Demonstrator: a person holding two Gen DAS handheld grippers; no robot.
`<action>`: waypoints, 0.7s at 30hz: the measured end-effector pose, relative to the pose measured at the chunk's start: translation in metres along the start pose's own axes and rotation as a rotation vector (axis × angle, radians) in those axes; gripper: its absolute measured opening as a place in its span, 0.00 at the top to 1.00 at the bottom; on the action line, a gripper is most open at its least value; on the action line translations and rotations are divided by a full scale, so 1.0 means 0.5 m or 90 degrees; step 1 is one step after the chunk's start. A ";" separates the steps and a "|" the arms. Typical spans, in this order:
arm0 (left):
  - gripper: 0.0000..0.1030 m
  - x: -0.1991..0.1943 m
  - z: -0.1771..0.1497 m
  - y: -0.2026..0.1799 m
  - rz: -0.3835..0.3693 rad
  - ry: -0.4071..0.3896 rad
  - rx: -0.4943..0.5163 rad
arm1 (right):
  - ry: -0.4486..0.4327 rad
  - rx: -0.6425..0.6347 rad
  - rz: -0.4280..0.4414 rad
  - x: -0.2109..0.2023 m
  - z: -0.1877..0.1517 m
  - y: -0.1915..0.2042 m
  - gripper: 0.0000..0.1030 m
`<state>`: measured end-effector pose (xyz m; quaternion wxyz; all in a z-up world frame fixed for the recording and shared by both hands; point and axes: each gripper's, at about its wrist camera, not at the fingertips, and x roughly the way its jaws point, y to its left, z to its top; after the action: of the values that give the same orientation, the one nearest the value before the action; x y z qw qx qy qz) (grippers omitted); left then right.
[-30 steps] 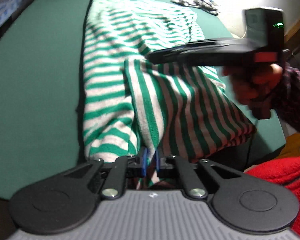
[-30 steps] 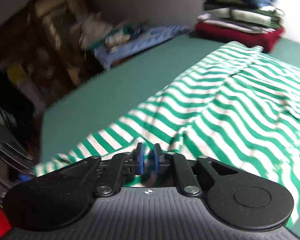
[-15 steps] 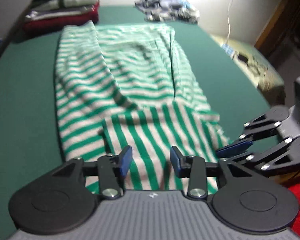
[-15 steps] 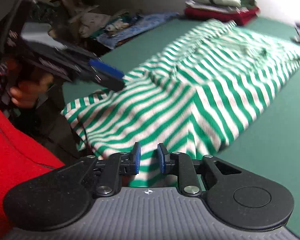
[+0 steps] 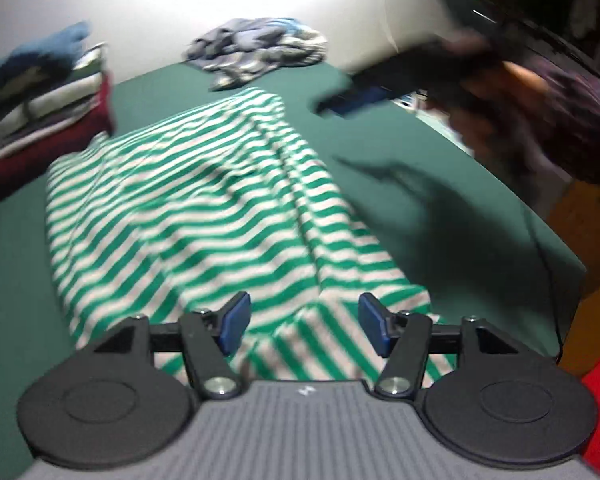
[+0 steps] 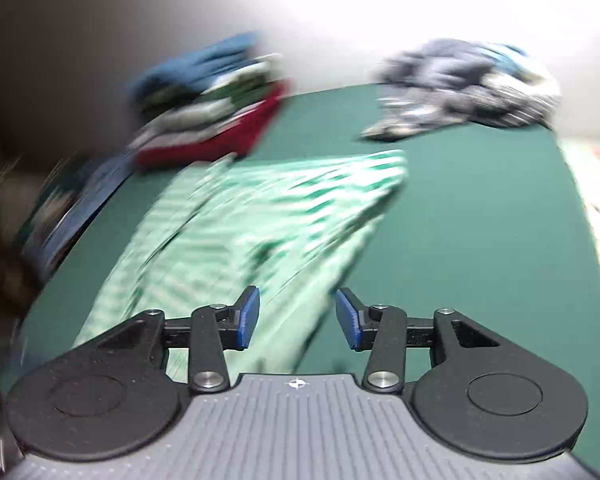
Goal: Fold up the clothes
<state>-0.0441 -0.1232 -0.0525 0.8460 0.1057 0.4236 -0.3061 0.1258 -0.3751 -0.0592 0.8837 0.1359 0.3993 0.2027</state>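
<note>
Striped shirt [image 5: 204, 216] lies flat on the green table [image 5: 440, 208]; left claw [image 5: 303, 328] and right claw [image 6: 297, 318] are both opening, empty, above its near edge.

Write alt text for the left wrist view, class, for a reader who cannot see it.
A green-and-white striped garment lies spread on a green table, with the left gripper above its near edge, jaws opening and nothing between them. The right gripper, blurred, hangs over the table at upper right; folded clothes and a crumpled pile sit behind.
</note>
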 end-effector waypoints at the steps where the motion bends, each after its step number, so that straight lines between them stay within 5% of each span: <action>1: 0.40 0.022 0.009 -0.002 -0.009 0.013 0.014 | -0.008 0.038 -0.021 0.027 0.033 -0.025 0.60; 6: 0.39 0.103 0.022 0.003 -0.026 0.077 0.033 | -0.011 0.079 -0.081 0.125 0.118 -0.078 0.60; 11: 0.38 0.108 0.021 0.017 -0.043 0.086 0.011 | -0.004 0.088 -0.110 0.193 0.137 -0.095 0.66; 13: 0.42 0.112 0.022 0.014 -0.042 0.090 0.006 | -0.012 0.093 -0.106 0.210 0.139 -0.102 0.74; 15: 0.56 0.113 0.021 0.007 -0.038 0.091 0.003 | -0.025 0.085 -0.101 0.214 0.140 -0.100 0.75; 21: 0.65 0.103 0.012 -0.011 -0.034 0.080 -0.007 | -0.003 0.081 -0.080 0.220 0.145 -0.101 0.93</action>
<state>-0.0201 -0.1524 -0.0887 0.8099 0.1085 0.4802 -0.3188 0.2594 -0.3741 -0.1045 0.8853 0.1670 0.4168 0.1211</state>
